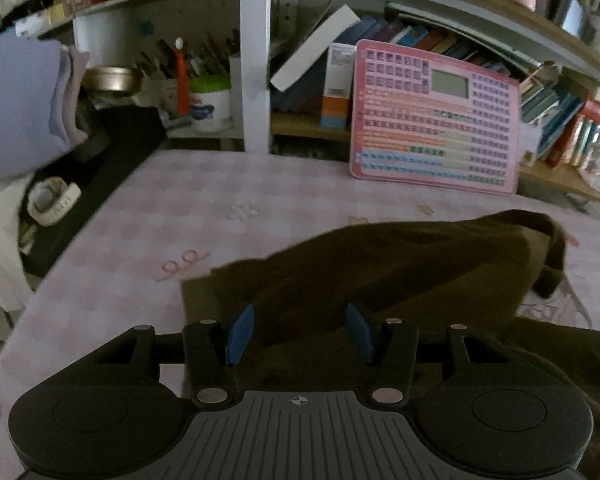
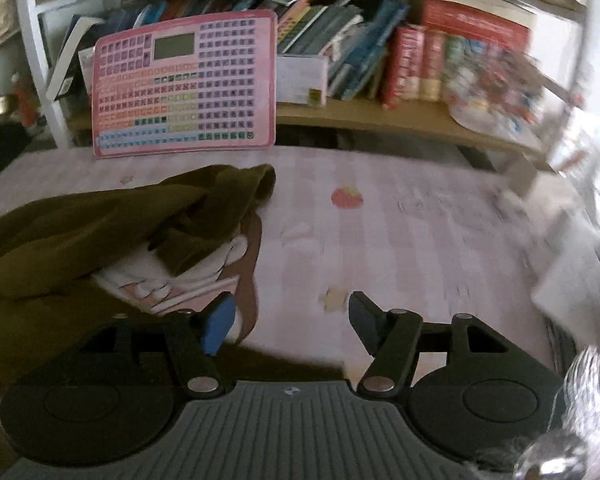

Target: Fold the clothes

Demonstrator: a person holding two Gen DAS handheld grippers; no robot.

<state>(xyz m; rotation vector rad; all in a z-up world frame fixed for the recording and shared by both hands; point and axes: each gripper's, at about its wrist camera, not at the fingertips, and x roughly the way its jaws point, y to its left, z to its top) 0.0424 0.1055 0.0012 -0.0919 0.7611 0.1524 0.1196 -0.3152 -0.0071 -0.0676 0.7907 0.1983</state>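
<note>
A dark olive garment (image 1: pixel 400 264) lies crumpled on the pink checked tablecloth (image 1: pixel 160 220). My left gripper (image 1: pixel 300 334) hovers over its near part, blue pads apart, with the cloth below and between them but not pinched. In the right wrist view the same garment (image 2: pixel 80 232) fills the left side, with a strap-like end reaching toward the back. My right gripper (image 2: pixel 292 322) stands open at the garment's right edge. Its left pad is over the cloth's border and a cartoon print on the tablecloth (image 2: pixel 400 232), and its right pad is over bare tablecloth.
A pink toy keyboard board (image 1: pixel 432 120) (image 2: pixel 188 84) leans against the bookshelf (image 2: pixel 380 116) behind the table. Folded lavender clothes (image 1: pixel 16 108) hang at far left, above a white watch (image 1: pixel 52 200) on a black surface. A pen cup (image 1: pixel 210 100) sits behind. White paper (image 2: pixel 560 280) lies at the right edge.
</note>
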